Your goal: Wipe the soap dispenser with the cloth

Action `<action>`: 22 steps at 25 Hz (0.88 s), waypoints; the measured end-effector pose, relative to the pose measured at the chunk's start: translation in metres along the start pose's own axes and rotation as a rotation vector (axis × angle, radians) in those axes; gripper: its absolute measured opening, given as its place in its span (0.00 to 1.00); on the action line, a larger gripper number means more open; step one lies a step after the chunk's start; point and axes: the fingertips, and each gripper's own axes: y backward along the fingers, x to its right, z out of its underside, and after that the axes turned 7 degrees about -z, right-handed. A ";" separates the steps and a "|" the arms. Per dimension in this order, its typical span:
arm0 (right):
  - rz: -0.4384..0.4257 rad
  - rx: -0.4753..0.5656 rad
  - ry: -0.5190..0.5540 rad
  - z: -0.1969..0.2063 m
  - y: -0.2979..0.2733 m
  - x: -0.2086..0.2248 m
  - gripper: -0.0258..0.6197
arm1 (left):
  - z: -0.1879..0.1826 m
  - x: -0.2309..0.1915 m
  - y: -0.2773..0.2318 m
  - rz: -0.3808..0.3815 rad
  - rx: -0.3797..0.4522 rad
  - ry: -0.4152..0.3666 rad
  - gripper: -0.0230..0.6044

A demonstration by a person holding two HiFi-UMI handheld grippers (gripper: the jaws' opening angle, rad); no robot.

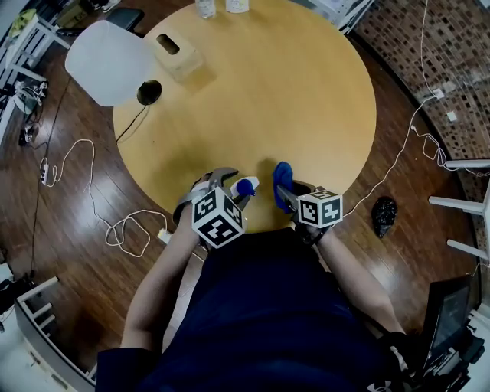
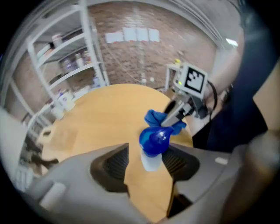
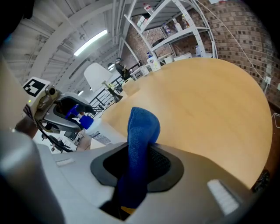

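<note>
The soap dispenser [image 2: 152, 146], a white bottle with a blue pump top, stands between the jaws of my left gripper [image 2: 148, 152]. It sits close against the right-hand pad [image 2: 177, 161], with a gap to the left-hand pad, so the gripper is open. In the head view the dispenser [image 1: 245, 186] is at the near edge of the round wooden table [image 1: 306, 92], just ahead of the left gripper [image 1: 234, 189]. My right gripper [image 3: 140, 153] is shut on a blue cloth [image 3: 141, 131] that sticks up out of its jaws. The cloth [image 1: 282, 175] is a short way right of the dispenser.
A tissue box [image 1: 176, 53] and a black object [image 1: 149, 92] lie at the table's far left, beside a white chair [image 1: 107, 61]. Bottles [image 1: 205, 8] stand at the far edge. White cables [image 1: 115, 226] and a black bag [image 1: 383, 214] lie on the wooden floor.
</note>
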 end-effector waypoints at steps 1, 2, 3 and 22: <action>0.004 0.004 -0.010 0.001 0.000 0.001 0.20 | 0.002 -0.005 0.004 -0.020 0.046 0.140 0.41; 0.005 0.007 -0.016 0.002 0.000 0.002 0.20 | 0.004 -0.009 0.009 -0.044 0.085 0.264 0.41; 0.005 0.009 -0.019 0.002 0.000 0.002 0.20 | 0.006 -0.011 0.012 -0.070 0.114 0.367 0.41; -0.024 -0.039 0.037 0.017 0.010 0.006 0.20 | -0.003 -0.017 -0.011 -0.405 0.181 0.434 0.29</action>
